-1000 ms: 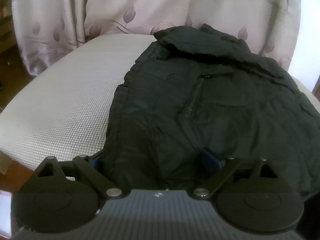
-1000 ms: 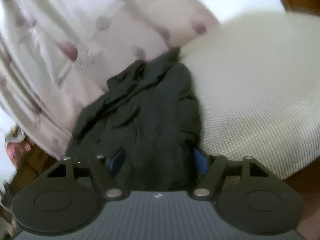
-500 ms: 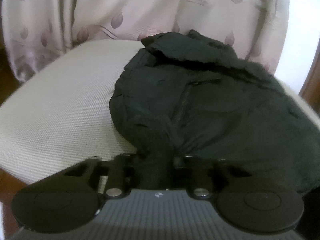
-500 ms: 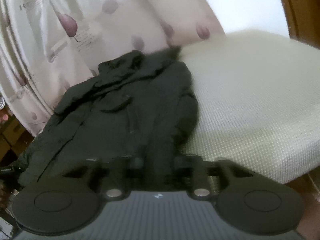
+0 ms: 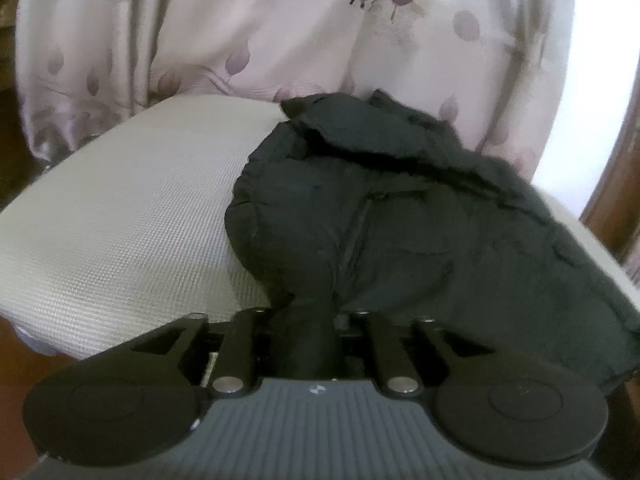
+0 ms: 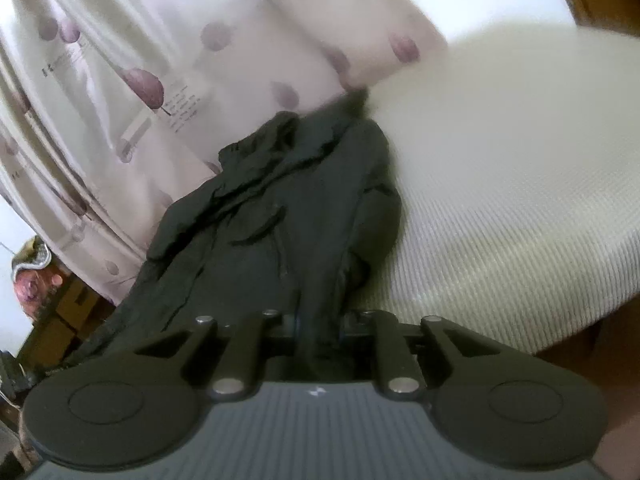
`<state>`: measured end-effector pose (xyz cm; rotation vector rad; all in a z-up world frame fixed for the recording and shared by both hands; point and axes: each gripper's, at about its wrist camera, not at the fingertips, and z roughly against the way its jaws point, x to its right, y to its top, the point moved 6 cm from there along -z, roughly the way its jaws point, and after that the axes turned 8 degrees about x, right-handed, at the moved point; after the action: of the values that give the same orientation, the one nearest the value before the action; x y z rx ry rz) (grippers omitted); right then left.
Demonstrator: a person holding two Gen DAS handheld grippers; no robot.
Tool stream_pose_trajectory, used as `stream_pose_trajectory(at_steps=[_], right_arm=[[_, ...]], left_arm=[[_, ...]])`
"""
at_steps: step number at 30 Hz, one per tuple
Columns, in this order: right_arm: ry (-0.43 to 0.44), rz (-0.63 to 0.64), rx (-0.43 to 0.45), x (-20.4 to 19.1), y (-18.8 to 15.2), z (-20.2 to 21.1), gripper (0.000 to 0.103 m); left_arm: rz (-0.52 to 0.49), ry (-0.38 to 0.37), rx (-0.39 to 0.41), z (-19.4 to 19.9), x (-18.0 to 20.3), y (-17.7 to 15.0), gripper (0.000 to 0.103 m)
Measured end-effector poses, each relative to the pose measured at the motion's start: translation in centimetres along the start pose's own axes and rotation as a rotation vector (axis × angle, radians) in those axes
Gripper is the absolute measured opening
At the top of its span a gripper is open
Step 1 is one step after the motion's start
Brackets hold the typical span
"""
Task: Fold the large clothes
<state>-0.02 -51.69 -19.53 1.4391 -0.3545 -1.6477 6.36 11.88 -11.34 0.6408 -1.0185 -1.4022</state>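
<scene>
Both grippers — left gripper, right gripper — pinch the black jacket, fingers easing apart.

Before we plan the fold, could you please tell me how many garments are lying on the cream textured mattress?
1: a black padded jacket lies on the cream textured mattress, its collar toward the floral curtain. Anything beneath it would be hidden.

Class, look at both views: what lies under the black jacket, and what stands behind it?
Under the jacket lies a pale woven mattress; the part beneath the cloth is covered. Behind it hangs a patterned curtain, whose lower edge the collar hides.
</scene>
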Motion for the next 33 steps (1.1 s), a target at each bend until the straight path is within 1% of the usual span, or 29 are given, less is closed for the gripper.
stream_pose_trajectory(at_steps=[2, 3, 4, 5, 6, 7, 8, 9, 10, 11, 12, 13, 14, 16, 19, 22, 29, 33], right_arm=[[0.019, -0.038, -0.008, 0.2, -0.2, -0.1, 0.043], [0.025, -0.046, -0.007, 0.2, -0.3, -0.1, 0.064], [0.035, -0.051, -0.009, 0.1, -0.5, -0.1, 0.074], [0.038, -0.053, -0.015, 0.0, -0.7, -0.2, 0.074], [0.033, -0.051, -0.015, -0.2, -0.8, -0.3, 0.074], [0.032, -0.047, -0.02, -0.3, -0.9, -0.6, 0.072], [0.031, -0.043, -0.03, -0.4, -1.0, -0.8, 0.07], [0.009, -0.031, -0.038, -0.5, -1.1, -1.1, 0.056], [-0.019, -0.013, -0.045, -0.3, -1.3, -1.2, 0.042], [-0.034, 0.002, -0.048, -0.2, -1.3, -1.2, 0.036], [-0.031, -0.001, -0.044, 0.0, -1.4, -1.1, 0.023], [-0.011, -0.032, -0.037, 0.3, -1.4, -1.0, 0.017], [0.001, -0.06, -0.03, 0.4, -1.5, -0.8, 0.016], [0.016, -0.049, -0.023, -0.1, -1.5, -0.4, 0.014], [0.055, -0.071, -0.009, -0.8, -1.3, 0.6, 0.013], [0.09, -0.11, 0.004, -1.1, -1.1, 1.8, 0.013], [0.151, -0.182, 0.034, -2.0, -1.4, 5.0, 0.013], [0.17, -0.208, 0.051, -2.4, -1.4, 6.6, 0.013]], left_arm=[[0.034, -0.022, -0.02, -0.3, -0.4, -0.1, 0.069], [0.051, -0.026, -0.018, -0.2, -0.6, -0.1, 0.077], [0.05, -0.017, -0.009, -0.2, -0.6, -0.1, 0.086], [0.045, -0.017, -0.01, -0.4, -0.7, -0.2, 0.087], [0.046, -0.024, -0.019, -0.5, -0.6, -0.2, 0.087], [0.051, -0.04, -0.038, -0.8, -0.5, -0.4, 0.083], [0.054, -0.054, -0.064, -1.2, -0.4, -0.8, 0.068], [0.038, -0.053, -0.074, -1.5, 0.0, -0.9, 0.063], [0.001, -0.028, -0.068, -1.6, 0.2, -1.0, 0.035], [-0.014, -0.026, -0.083, -1.7, 0.3, -1.1, 0.024], [0.011, -0.032, -0.086, -1.8, 0.2, -0.9, 0.019], [0.044, -0.044, -0.085, -1.8, 0.1, -0.8, 0.014], [0.065, -0.044, -0.073, -1.7, 0.0, -0.6, 0.012], [0.069, -0.029, -0.048, -1.0, 0.0, -0.4, 0.01], [0.105, -0.026, -0.011, 0.6, -0.5, 0.1, 0.01], [0.152, -0.043, 0.007, 2.0, -0.7, 0.8, 0.01], [0.166, -0.059, 0.041, 5.8, -0.1, 0.8, 0.01], [0.244, -0.09, 0.097, 8.3, -0.2, 0.8, 0.01]])
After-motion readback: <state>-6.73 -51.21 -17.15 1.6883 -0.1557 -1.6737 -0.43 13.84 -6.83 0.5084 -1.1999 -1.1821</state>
